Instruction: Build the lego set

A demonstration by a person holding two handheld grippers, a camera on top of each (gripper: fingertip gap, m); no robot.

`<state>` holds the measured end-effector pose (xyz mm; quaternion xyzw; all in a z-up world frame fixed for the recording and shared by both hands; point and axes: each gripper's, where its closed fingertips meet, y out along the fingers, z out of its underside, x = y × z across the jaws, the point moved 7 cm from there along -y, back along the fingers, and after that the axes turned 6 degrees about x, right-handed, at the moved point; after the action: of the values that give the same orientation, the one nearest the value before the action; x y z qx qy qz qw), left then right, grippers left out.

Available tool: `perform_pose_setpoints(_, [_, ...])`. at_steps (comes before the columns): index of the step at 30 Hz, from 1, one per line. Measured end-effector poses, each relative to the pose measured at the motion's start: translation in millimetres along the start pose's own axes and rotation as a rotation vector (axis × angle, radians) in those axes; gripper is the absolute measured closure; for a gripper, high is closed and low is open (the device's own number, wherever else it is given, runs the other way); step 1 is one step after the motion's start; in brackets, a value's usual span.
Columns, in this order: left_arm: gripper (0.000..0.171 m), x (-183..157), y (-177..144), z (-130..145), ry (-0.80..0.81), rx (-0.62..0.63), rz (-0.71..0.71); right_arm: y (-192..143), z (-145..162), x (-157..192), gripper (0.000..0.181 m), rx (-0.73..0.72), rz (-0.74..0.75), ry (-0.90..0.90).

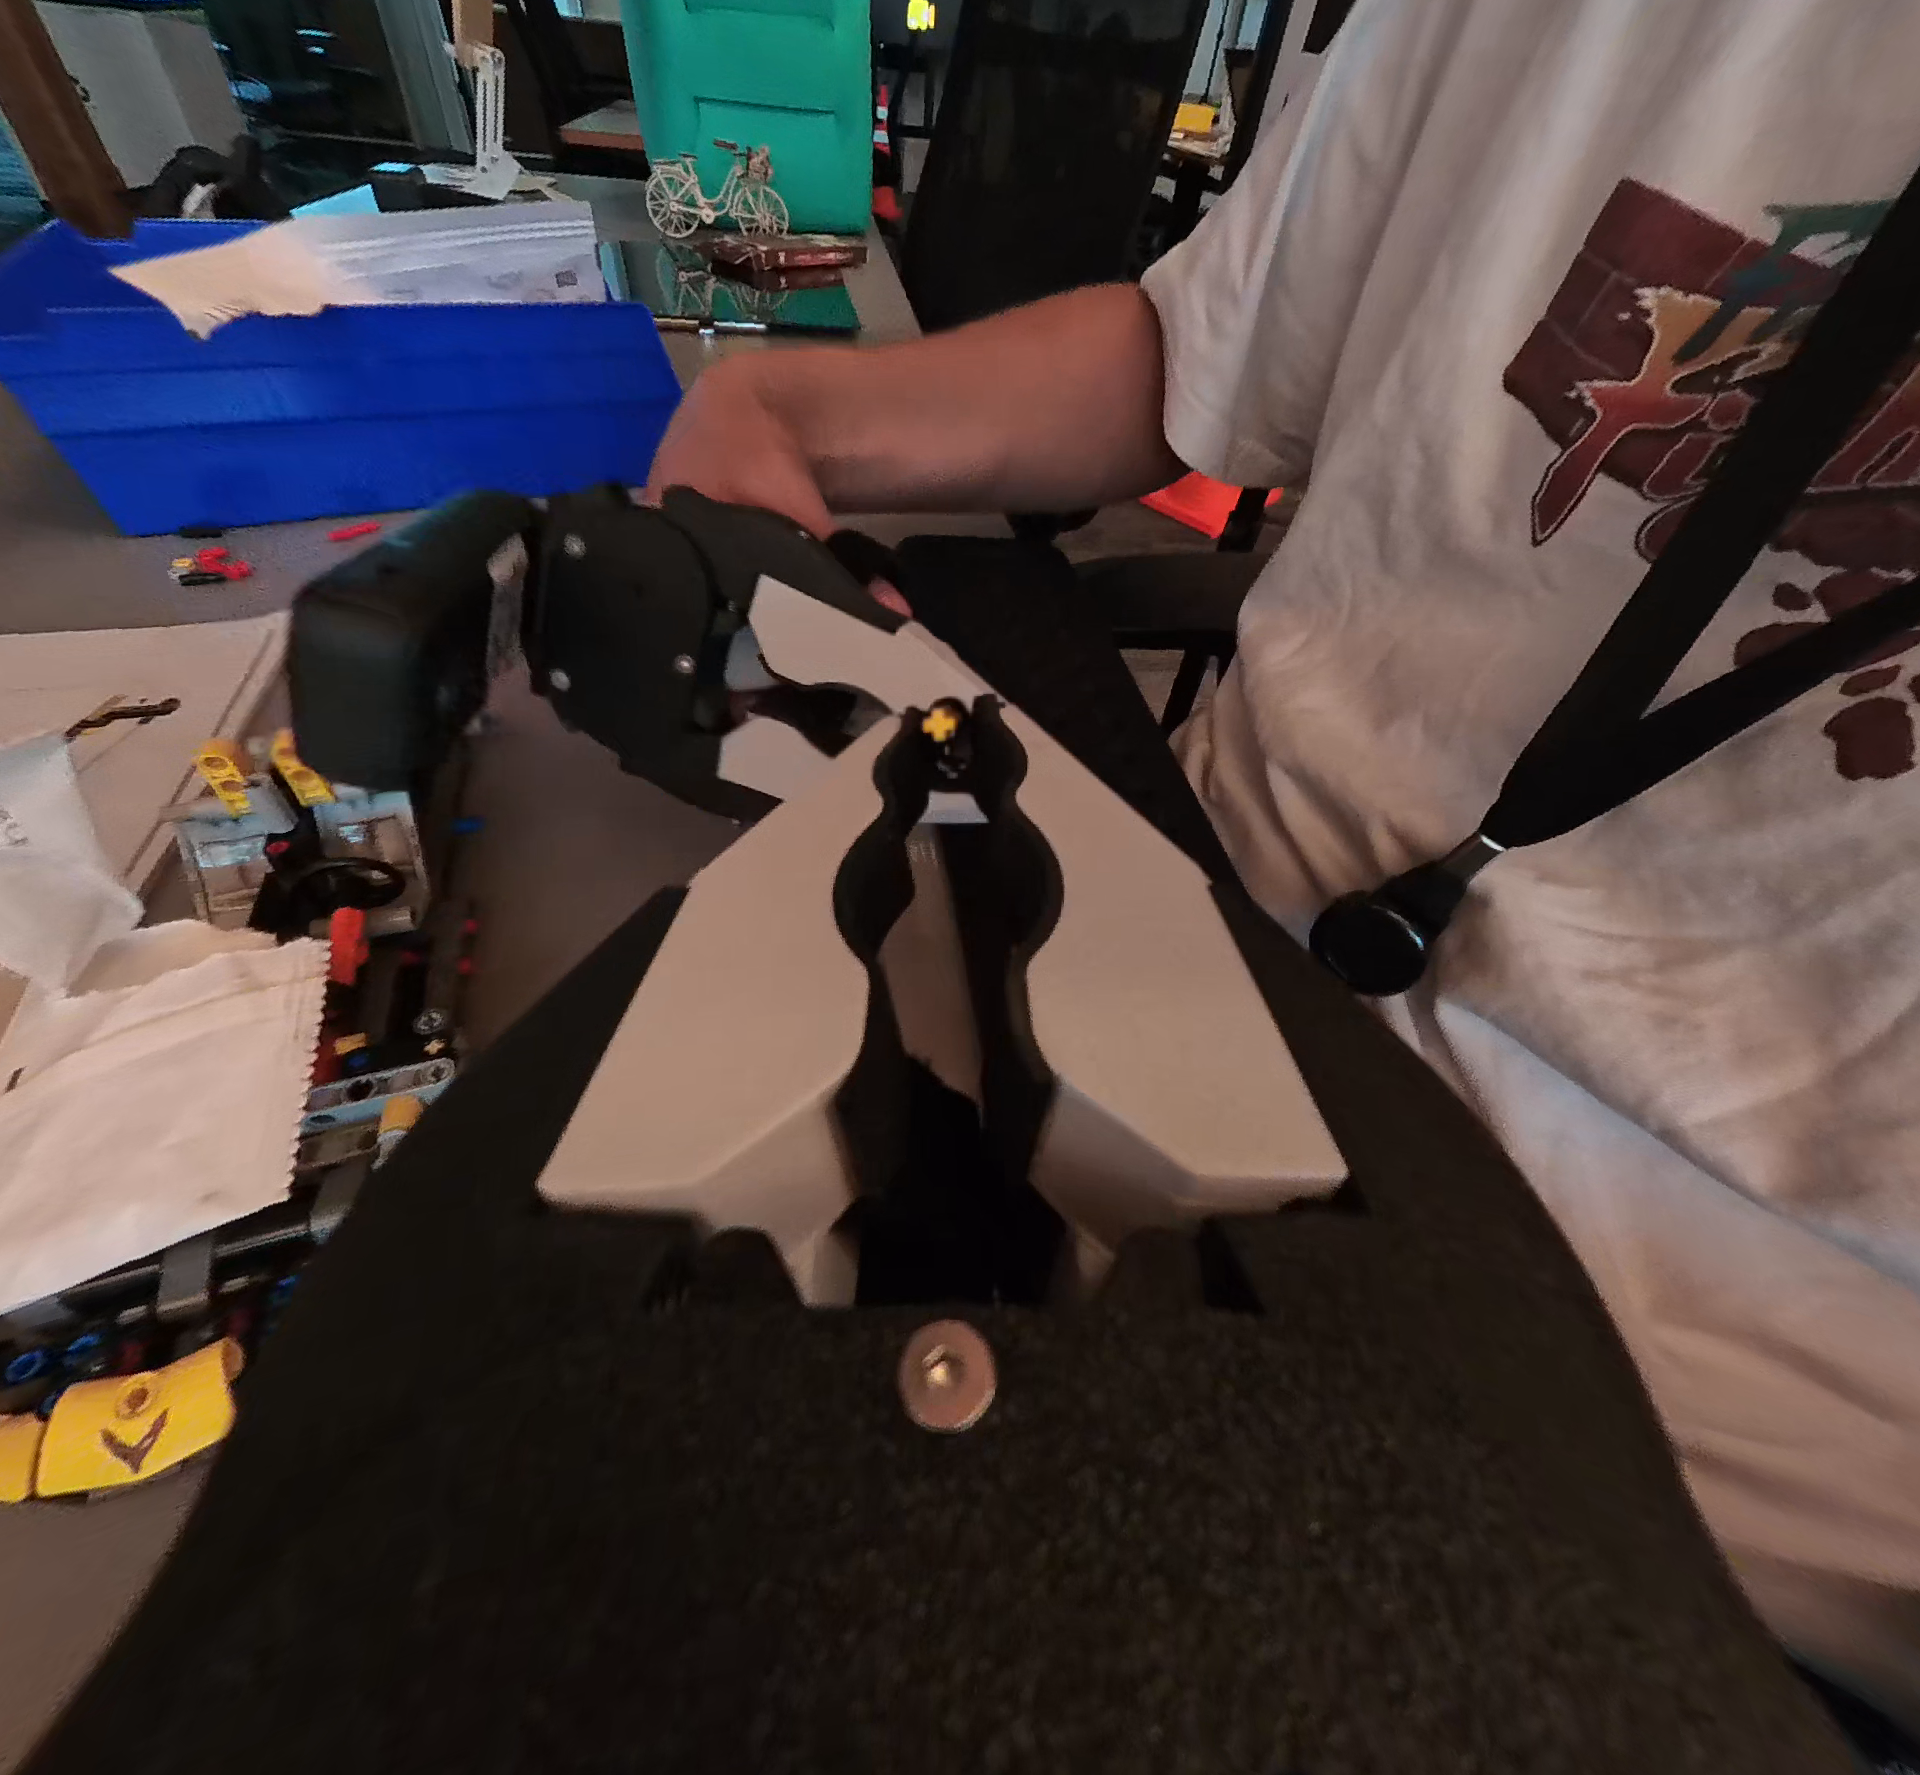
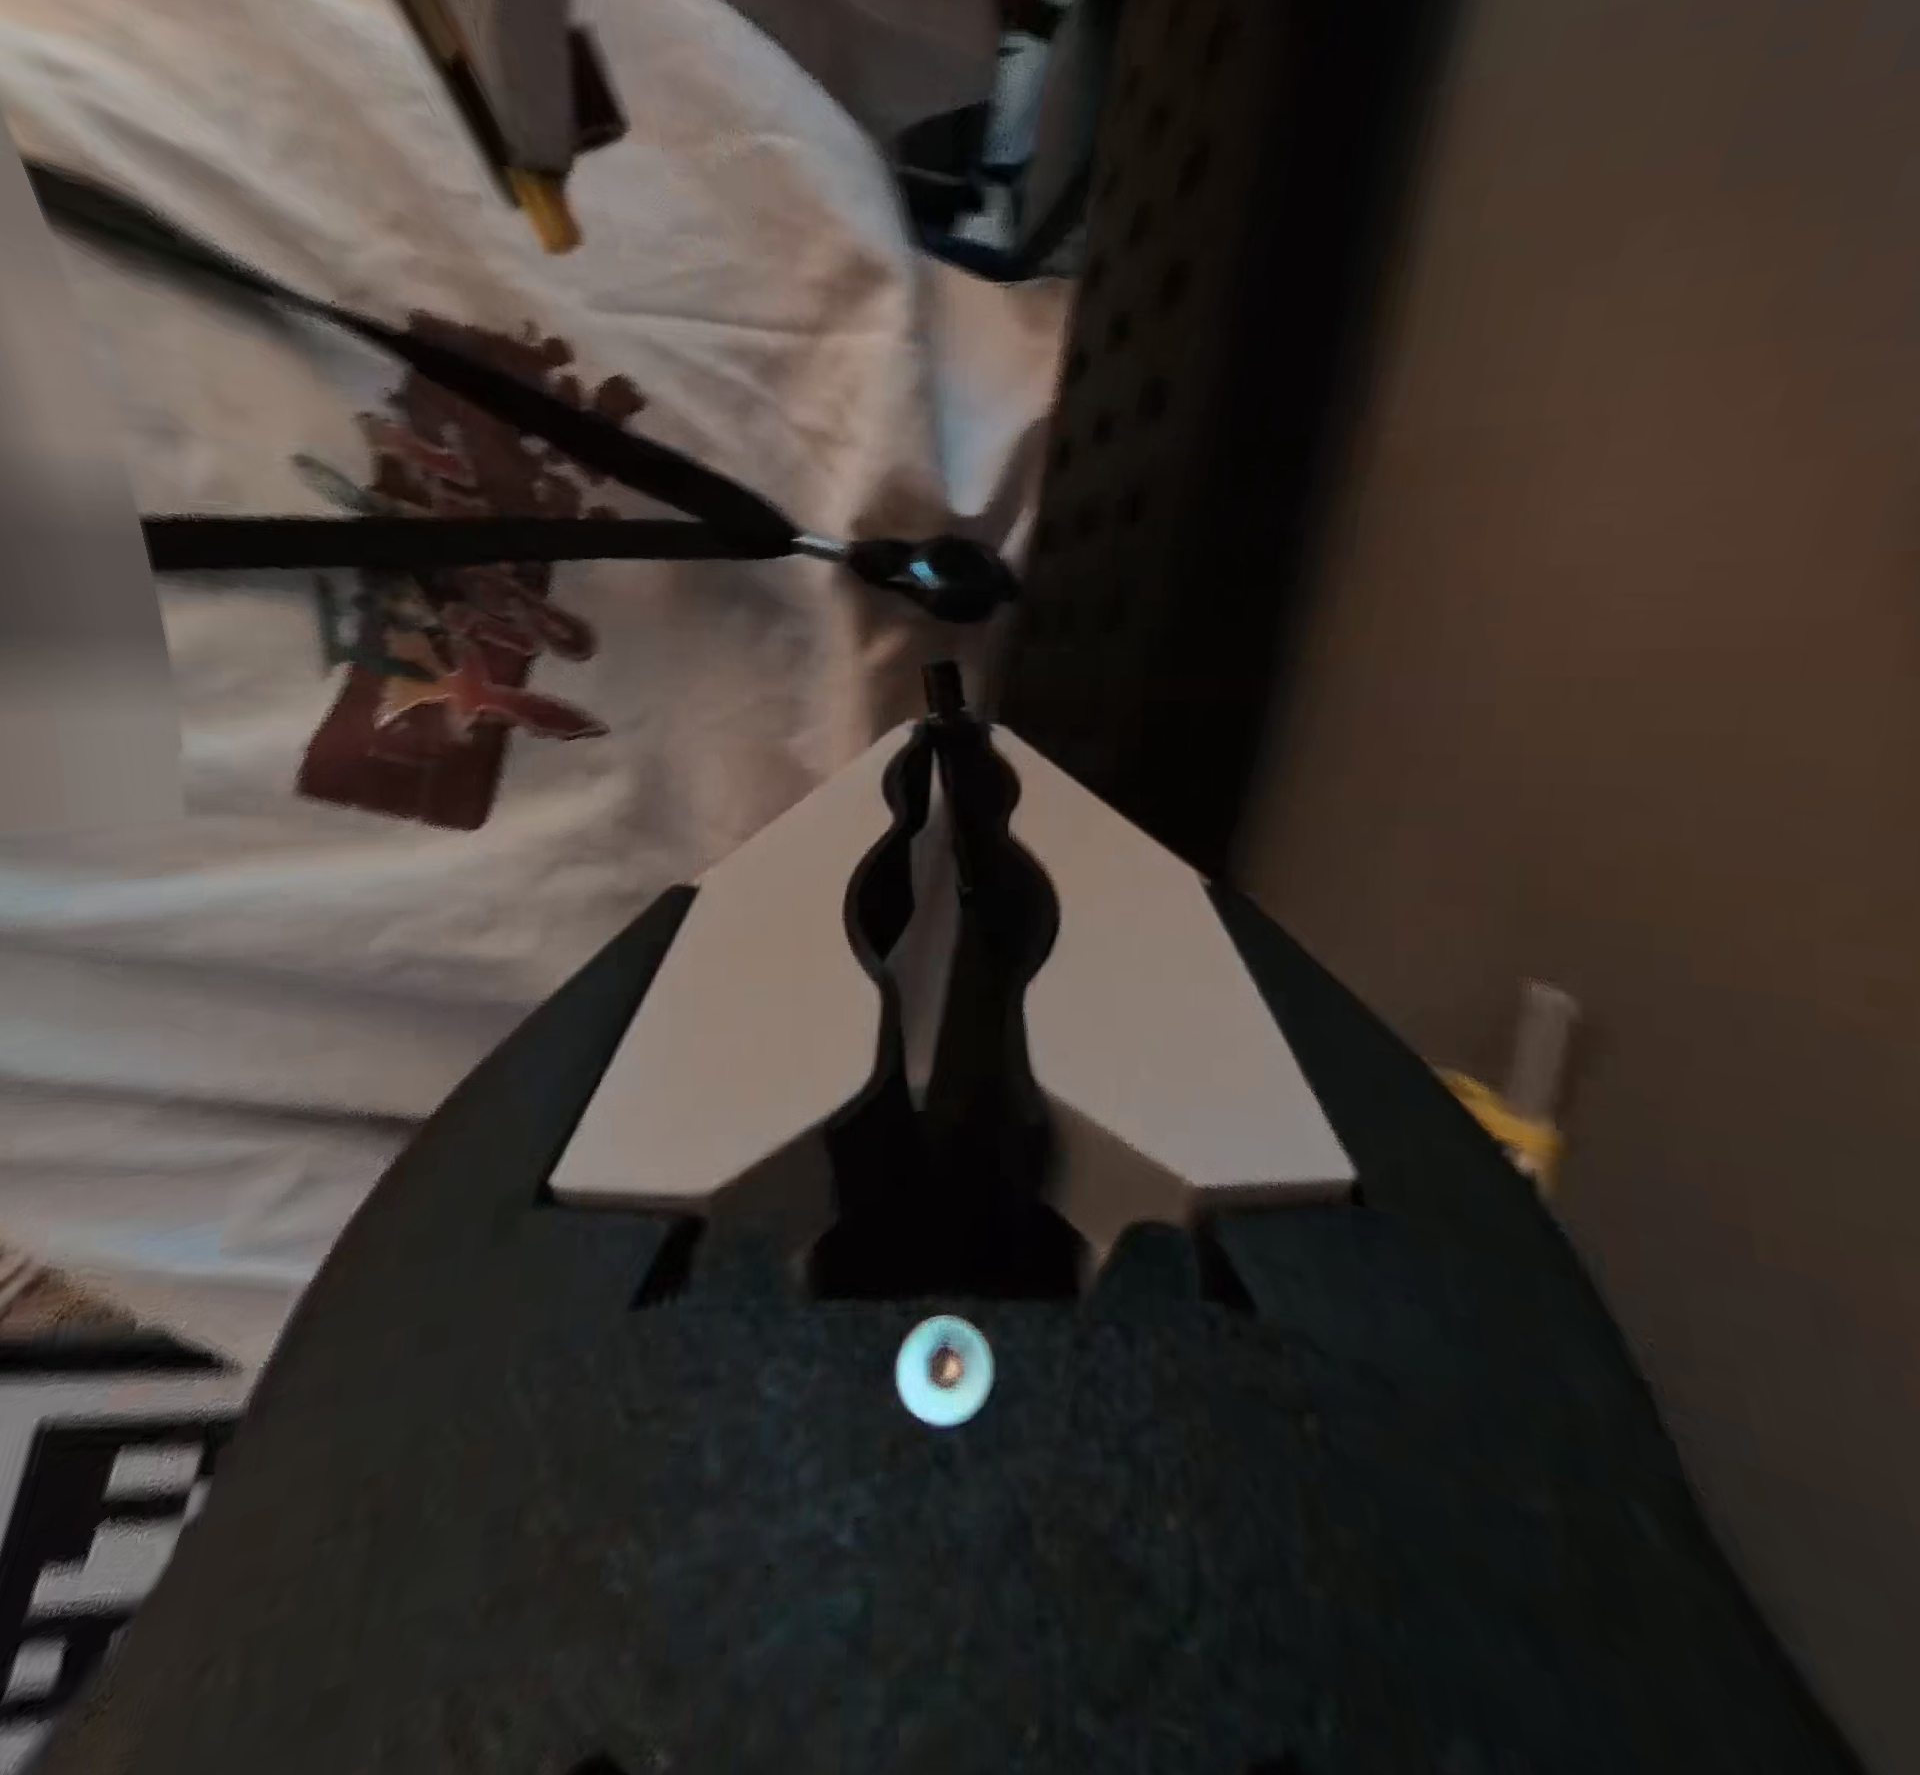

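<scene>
My left gripper (image 1: 943, 738) is shut on a small yellow axle piece (image 1: 941, 720), whose cross-shaped end sticks out at the fingertips. My right gripper (image 2: 948, 728) is shut on a small black pin (image 2: 943, 689) that pokes out past its tips. In the left wrist view the right gripper (image 1: 868, 697), held by a hand (image 1: 738, 447), points its tips at the yellow piece, close to it. In the right wrist view the left gripper (image 2: 535, 156) shows at the top with the yellow piece (image 2: 551, 219). A partly built lego model (image 1: 343, 894) lies on the table at left.
White paper bags (image 1: 156, 1050) lie over the model's near part, and a yellow shell piece (image 1: 135, 1424) lies at lower left. A blue bin (image 1: 312, 406) stands behind, a teal bag (image 1: 748, 63) farther back. The person's white T-shirt (image 1: 1558, 582) with a black strap fills the right. There is about 9 cm between the tips of the two grippers. The partly built lego model (image 1: 343, 894) is about 20 cm from both grippers' fingertips.
</scene>
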<state>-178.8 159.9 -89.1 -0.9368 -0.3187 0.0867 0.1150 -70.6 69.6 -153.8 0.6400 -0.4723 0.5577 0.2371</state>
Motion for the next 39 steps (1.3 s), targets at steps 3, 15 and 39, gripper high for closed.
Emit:
perform_pose_setpoints(3, [0.167, 0, -2, -2, -0.011, -0.022, 0.016, 12, 5, -10, 0.174, 0.064, 0.045, -0.025])
perform_pose_setpoints(15, [0.167, 2, -2, 0, -0.009, -0.01, 0.0, -29, 2, 1, 0.157, -0.252, 0.403, -0.331])
perform_pose_setpoints(39, [0.167, 10, -3, 5, -0.002, 0.024, -0.072, -15, 17, -16, 0.168, -0.015, 0.998, -0.609])
